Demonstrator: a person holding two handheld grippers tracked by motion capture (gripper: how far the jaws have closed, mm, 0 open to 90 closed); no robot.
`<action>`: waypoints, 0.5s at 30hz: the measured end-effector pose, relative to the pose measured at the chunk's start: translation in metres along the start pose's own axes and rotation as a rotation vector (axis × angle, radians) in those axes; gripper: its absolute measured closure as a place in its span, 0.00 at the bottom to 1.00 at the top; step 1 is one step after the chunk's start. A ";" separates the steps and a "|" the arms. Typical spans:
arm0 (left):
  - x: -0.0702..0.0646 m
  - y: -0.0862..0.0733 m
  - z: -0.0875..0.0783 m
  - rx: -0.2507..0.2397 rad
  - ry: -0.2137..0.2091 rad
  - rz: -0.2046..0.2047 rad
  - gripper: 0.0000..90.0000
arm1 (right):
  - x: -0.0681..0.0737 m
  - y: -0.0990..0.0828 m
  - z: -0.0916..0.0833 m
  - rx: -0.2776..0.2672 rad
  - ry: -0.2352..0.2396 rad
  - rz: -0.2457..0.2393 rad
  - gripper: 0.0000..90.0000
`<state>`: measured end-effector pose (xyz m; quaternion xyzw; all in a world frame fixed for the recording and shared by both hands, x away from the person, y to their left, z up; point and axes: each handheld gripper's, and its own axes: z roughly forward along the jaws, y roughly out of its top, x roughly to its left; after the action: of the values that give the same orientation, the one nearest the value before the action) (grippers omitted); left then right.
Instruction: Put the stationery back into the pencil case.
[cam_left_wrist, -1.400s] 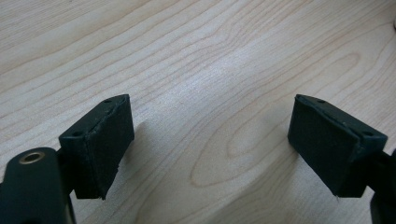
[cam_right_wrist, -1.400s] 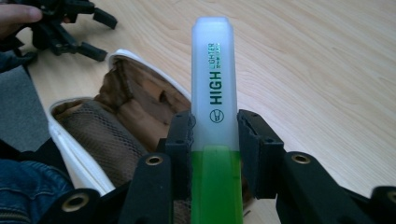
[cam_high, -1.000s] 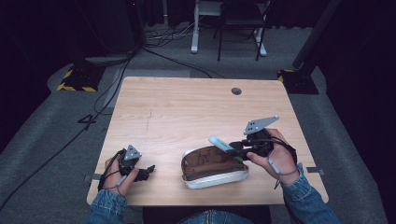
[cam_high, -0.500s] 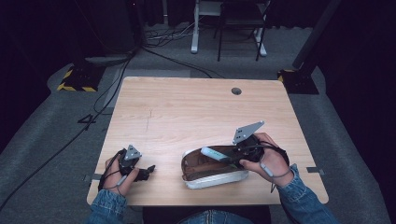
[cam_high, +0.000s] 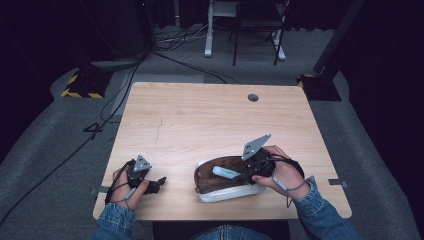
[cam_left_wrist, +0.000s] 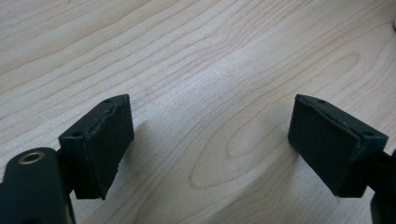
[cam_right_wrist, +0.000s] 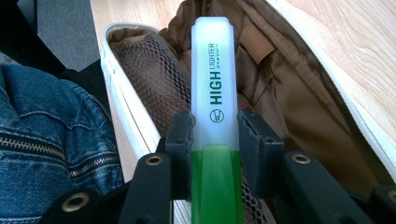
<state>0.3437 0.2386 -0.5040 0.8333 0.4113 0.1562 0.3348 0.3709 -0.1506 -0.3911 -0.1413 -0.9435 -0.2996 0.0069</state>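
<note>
Now lowering highlighter (cam_right_wrist: 215, 93), clamped in right gripper (cam_right_wrist: 215, 135), into open pouch (cam_high: 220, 192); next: release inside; left gripper (cam_left_wrist: 210, 149) open, idle on bench (cam_high: 200, 120).

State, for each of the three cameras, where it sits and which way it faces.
High view: above the person's side, looking down on the table; both hands show.
Left gripper view: on the left gripper, facing bare wood.
Right gripper view: on the right gripper, facing the highlighter over the open pouch.
Shared: high and right gripper views show highlighter and pouch.

A light wooden table (cam_high: 210, 115) stands on grey carpet (cam_high: 55, 165); beyond its far edge, cables (cam_high: 175, 42) and perhaps a chair (cam_high: 257, 30) in darkness.
</note>
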 end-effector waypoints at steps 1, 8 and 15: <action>0.000 0.000 0.000 0.000 0.000 0.000 0.16 | -0.001 0.000 0.001 0.005 0.015 0.002 0.74; 0.000 0.000 0.000 0.000 0.002 0.003 0.16 | -0.005 -0.002 0.004 0.013 0.021 0.008 0.75; 0.000 0.000 0.000 -0.001 0.002 0.003 0.16 | -0.006 0.001 0.010 -0.001 0.024 -0.014 0.75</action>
<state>0.3442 0.2383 -0.5040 0.8337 0.4102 0.1577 0.3345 0.3775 -0.1457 -0.3998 -0.1313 -0.9442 -0.3016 0.0161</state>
